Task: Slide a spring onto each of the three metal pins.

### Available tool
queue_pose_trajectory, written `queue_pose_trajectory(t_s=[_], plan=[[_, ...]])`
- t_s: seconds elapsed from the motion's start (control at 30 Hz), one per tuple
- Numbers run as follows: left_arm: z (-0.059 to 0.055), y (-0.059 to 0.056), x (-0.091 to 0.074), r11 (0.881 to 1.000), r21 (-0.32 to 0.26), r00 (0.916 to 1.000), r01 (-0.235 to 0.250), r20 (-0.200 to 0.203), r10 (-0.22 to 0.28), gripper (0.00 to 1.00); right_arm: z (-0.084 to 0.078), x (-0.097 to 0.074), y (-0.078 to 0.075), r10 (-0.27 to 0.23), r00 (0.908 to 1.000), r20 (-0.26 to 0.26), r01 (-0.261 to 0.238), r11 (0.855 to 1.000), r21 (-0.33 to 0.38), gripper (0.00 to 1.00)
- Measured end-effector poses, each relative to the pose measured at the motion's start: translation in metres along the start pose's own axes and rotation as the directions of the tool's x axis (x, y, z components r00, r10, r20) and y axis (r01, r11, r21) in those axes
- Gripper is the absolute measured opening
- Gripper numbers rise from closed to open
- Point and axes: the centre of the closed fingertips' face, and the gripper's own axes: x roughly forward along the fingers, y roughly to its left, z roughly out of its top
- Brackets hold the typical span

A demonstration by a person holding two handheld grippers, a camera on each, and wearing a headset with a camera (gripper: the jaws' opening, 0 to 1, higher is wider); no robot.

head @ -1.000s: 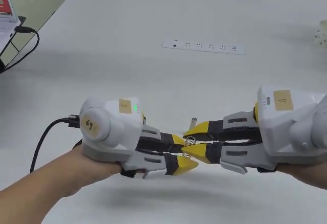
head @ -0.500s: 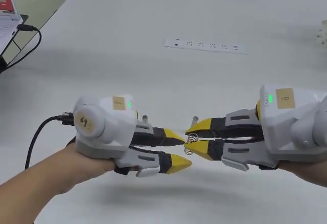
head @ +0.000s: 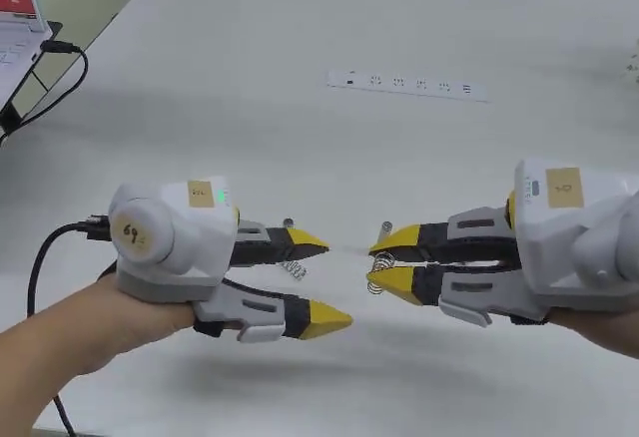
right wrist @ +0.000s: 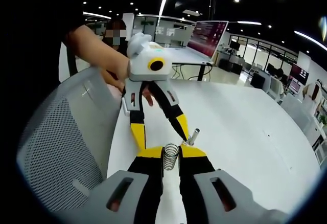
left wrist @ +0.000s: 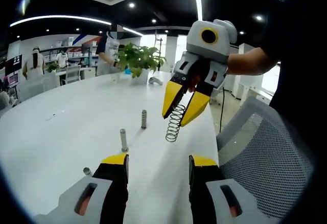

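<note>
A small metal spring [head: 377,285] hangs from my right gripper [head: 372,261], which is shut on its top coils; the same spring [right wrist: 169,161] sits between the yellow jaws of the right gripper [right wrist: 171,152]. My left gripper [head: 334,282] faces it a short way to the left, open with nothing held. From the left gripper [left wrist: 159,160] I see the right gripper [left wrist: 176,119] holding the spring [left wrist: 173,127] above the table. A bare pin [left wrist: 123,140] stands upright, and behind it a pin wrapped in coils [left wrist: 144,118]. Another pin [head: 386,227] stands just beyond the right jaws.
A white power strip [head: 407,86] lies farther back on the white table [head: 250,108]. A laptop [head: 15,18] and a black cable [head: 60,53] sit at the far left. A mesh chair [left wrist: 260,152] stands by the table edge. People are at desks behind.
The left gripper has opened and drawn back to the left, away from the spring. The spring stays in the right gripper, which has barely moved.
</note>
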Motion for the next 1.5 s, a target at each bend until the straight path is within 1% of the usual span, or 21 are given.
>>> queue_pose_trajectory(t_s=[0.1, 0.17, 0.3, 0.37, 0.47, 0.63, 0.67, 0.77, 0.93, 1.0, 1.1, 1.2, 1.27, 1.4, 1.5], plan=[[-0.001, 0.003, -0.006, 1.0, 0.001, 0.9998, -0.018, 0.0, 0.018, 0.44, -0.001, 0.0, -0.001, -0.003, 1.0, -0.005, 0.003, 1.0, -0.002, 0.08], [-0.002, 0.005, -0.01, 1.0, -0.014, 0.9997, -0.026, 0.004, 0.026, 0.44, -0.002, 0.0, -0.001, -0.006, 1.0, -0.006, 0.006, 1.0, -0.002, 0.08], [-0.007, 0.01, -0.016, 0.999, -0.026, 0.999, -0.044, -0.006, 0.044, 0.45, -0.005, 0.0, -0.003, -0.012, 0.9999, -0.012, 0.012, 1.0, -0.004, 0.08], [-0.009, 0.013, -0.021, 0.998, -0.035, 0.9983, -0.058, -0.006, 0.058, 0.46, -0.006, 0.0, -0.004, -0.015, 0.9998, -0.014, 0.015, 1.0, -0.003, 0.08], [-0.01, 0.02, -0.028, 0.995, -0.036, 0.9955, -0.095, 0.004, 0.095, 0.47, -0.007, 0.0, -0.005, -0.019, 0.9997, -0.017, 0.019, 1.0, -0.004, 0.08], [-0.015, 0.033, -0.04, 0.987, -0.061, 0.9883, -0.152, 0.003, 0.152, 0.57, -0.01, -0.001, -0.008, -0.032, 0.9992, -0.024, 0.032, 0.999, -0.003, 0.08], [-0.015, 0.034, -0.041, 0.985, -0.059, 0.987, -0.16, 0.005, 0.161, 0.58, -0.011, -0.001, -0.008, -0.033, 0.9991, -0.025, 0.033, 0.999, -0.004, 0.08], [-0.018, 0.039, -0.046, 0.981, -0.078, 0.9836, -0.18, 0.005, 0.181, 0.63, -0.011, 0.0, -0.009, -0.039, 0.999, -0.024, 0.039, 0.999, -0.001, 0.08], [-0.024, 0.042, -0.05, 0.974, -0.101, 0.9792, -0.202, 0.0, 0.203, 0.73, -0.014, -0.001, -0.011, -0.047, 0.9985, -0.029, 0.047, 0.999, 0.004, 0.08], [-0.026, 0.045, -0.052, 0.97, -0.108, 0.9757, -0.218, -0.003, 0.219, 0.78, -0.016, -0.002, -0.012, -0.05, 0.9983, -0.03, 0.05, 0.999, 0.007, 0.08], [-0.031, 0.046, -0.053, 0.966, -0.127, 0.974, -0.226, -0.013, 0.226, 0.84, -0.019, -0.003, -0.014, -0.062, 0.9975, -0.034, 0.062, 0.998, 0.013, 0.08], [-0.034, 0.048, -0.055, 0.961, -0.131, 0.97, -0.243, -0.021, 0.242, 0.89, -0.021, -0.003, -0.015, -0.07, 0.9968, -0.038, 0.07, 0.997, 0.014, 0.08], [-0.035, 0.049, -0.056, 0.958, -0.146, 0.9685, -0.248, -0.019, 0.248, 0.92, -0.022, -0.004, -0.016, -0.074, 0.9966, -0.038, 0.074, 0.997, 0.013, 0.08], [-0.036, 0.052, -0.058, 0.953, -0.146, 0.9637, -0.266, -0.02, 0.266, 0.98, -0.024, -0.005, -0.018, -0.083, 0.9956, -0.042, 0.084, 0.996, 0.015, 0.08], [-0.036, 0.054, -0.059, 0.949, -0.151, 0.961, -0.276, -0.019, 0.276, 0.98, -0.028, -0.006, -0.021, -0.095, 0.9943, -0.047, 0.096, 0.995, 0.017, 0.08]])
